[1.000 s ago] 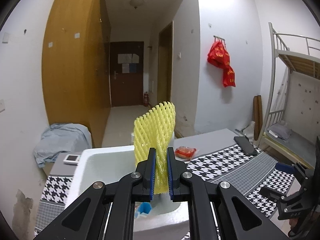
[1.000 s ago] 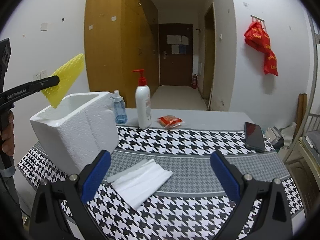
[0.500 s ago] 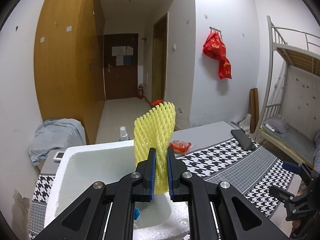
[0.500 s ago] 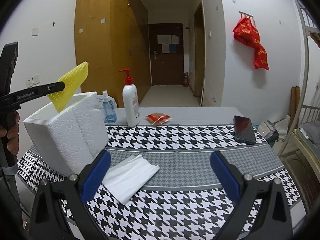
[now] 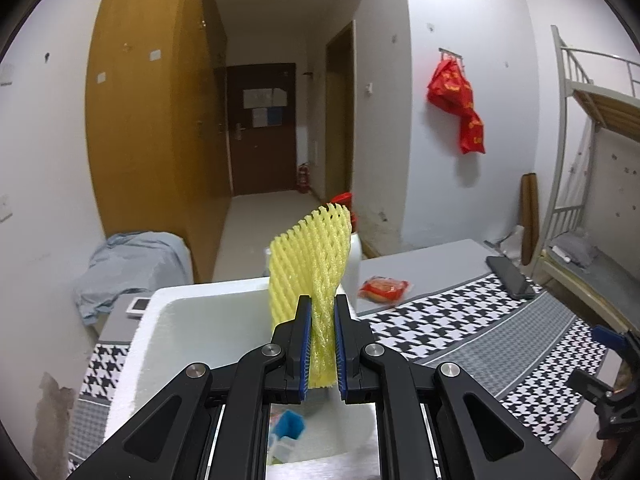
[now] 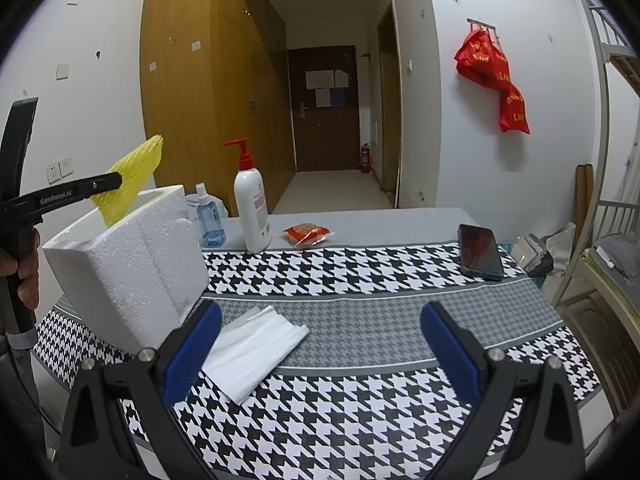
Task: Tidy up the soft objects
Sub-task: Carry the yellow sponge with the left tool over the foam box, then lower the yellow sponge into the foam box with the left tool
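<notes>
Yellow net over the foam box, ready to drop

At left, the left gripper (image 5: 322,346) pinches the net (image 5: 316,276) above the box (image 6: 132,264); next it should lower and release. At right, the right gripper (image 6: 320,356) is wide open near the white sheet (image 6: 256,344).

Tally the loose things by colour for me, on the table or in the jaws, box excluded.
Yellow: 1, foam net held over the foam box
White: 2, folded sheet, pump bottle
Blue: 1, spray bottle
Red: 1, snack packet
Black: 1, phone
Total: 6
</notes>
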Action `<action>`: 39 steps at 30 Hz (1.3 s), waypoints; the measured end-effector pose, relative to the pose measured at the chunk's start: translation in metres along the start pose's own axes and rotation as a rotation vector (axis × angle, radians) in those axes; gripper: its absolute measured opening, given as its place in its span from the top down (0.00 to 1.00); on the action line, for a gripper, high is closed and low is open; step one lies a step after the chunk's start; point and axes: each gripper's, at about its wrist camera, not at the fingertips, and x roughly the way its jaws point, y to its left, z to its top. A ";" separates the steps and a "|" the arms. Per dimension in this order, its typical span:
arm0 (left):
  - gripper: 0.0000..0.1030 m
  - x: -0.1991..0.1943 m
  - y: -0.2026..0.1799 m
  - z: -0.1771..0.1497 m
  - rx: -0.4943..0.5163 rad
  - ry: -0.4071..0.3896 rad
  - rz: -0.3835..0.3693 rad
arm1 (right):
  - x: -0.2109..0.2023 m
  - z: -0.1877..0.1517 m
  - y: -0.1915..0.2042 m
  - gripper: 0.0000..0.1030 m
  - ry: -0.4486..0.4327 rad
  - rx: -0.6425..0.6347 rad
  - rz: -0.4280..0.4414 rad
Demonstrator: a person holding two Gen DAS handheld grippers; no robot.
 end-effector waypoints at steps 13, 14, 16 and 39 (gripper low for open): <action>0.29 -0.003 0.013 -0.001 -0.055 -0.020 0.094 | 0.001 0.000 0.003 0.02 0.002 -0.004 0.005; 0.25 -0.004 0.014 0.000 -0.059 -0.025 0.107 | 0.001 0.000 0.003 0.02 0.001 -0.004 0.005; 0.13 -0.006 0.013 0.000 -0.058 -0.038 0.118 | 0.001 0.000 0.003 0.02 0.001 -0.004 0.006; 0.01 -0.009 0.010 -0.005 0.014 -0.048 0.247 | -0.018 0.001 0.015 0.02 -0.023 -0.031 0.001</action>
